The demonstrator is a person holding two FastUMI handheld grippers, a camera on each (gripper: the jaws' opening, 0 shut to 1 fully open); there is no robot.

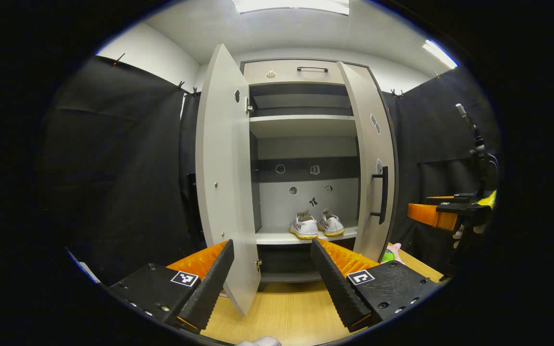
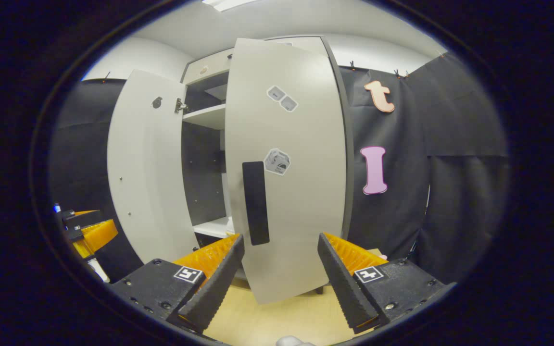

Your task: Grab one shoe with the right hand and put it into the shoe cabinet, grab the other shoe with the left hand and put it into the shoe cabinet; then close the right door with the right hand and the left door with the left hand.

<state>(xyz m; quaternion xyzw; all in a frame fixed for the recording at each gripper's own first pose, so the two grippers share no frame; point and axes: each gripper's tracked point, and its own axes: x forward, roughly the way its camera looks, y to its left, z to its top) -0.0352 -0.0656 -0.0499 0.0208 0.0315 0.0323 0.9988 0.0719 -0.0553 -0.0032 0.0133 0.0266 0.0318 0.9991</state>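
- We saw both shoes (image 1: pixel 316 225) on the cabinet (image 1: pixel 301 125) shelf, heels toward us, lengthwise inward.
- Right door (image 2: pixel 289 163) hid them.
- Left tongs (image 1: pixel 272 283) and right tongs (image 2: pixel 281 283) stood apart, empty.

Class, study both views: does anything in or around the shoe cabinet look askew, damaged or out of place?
Nothing stands out. Both shoes sit upright, side by side on the lower shelf; the left door and right door simply hang open.

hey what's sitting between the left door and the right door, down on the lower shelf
In the left gripper view, between the left door and the right door, two white shoes sit on the lower shelf.
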